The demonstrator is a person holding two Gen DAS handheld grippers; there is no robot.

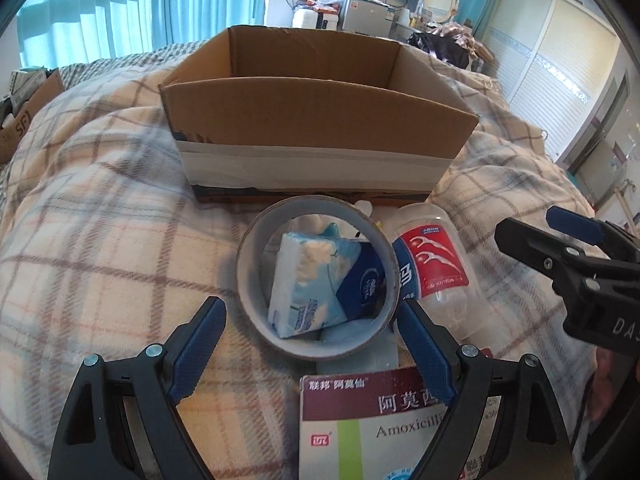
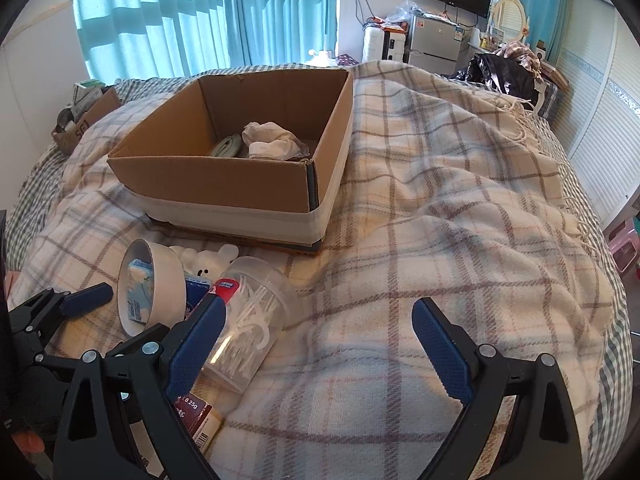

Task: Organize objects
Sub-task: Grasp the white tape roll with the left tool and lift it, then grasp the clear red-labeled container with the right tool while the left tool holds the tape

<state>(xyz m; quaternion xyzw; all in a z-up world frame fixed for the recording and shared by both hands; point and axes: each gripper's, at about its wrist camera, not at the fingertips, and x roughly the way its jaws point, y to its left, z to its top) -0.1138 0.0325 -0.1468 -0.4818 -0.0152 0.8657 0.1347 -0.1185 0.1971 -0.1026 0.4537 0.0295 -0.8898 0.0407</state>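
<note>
My left gripper [image 1: 312,320] hangs with its two ribbed blue pads spread wide, either side of one grey cardboard tape roll [image 1: 316,276] standing on edge on the soft woven plaid blanket [image 1: 100,240]. Through the roll's round hole I see a crinkly blue-and-white tissue packet [image 1: 308,284]. Just right of it lies one clear plastic jar of white floss picks with a red label [image 2: 248,320], on its side. A maroon-and-white cardboard amoxicillin box [image 1: 372,420] sits under my left fingers, cut off by the frame edge. A small white plush toy [image 2: 208,262] peeks from behind the roll, mostly hidden. My right gripper [image 2: 316,340] is also spread wide, holding nothing, over bare blanket. Beyond stands one open brown corrugated box banded with white tape [image 2: 224,176]; inside are crumpled white cloth [image 2: 270,140] and something pale green I cannot make out.
</note>
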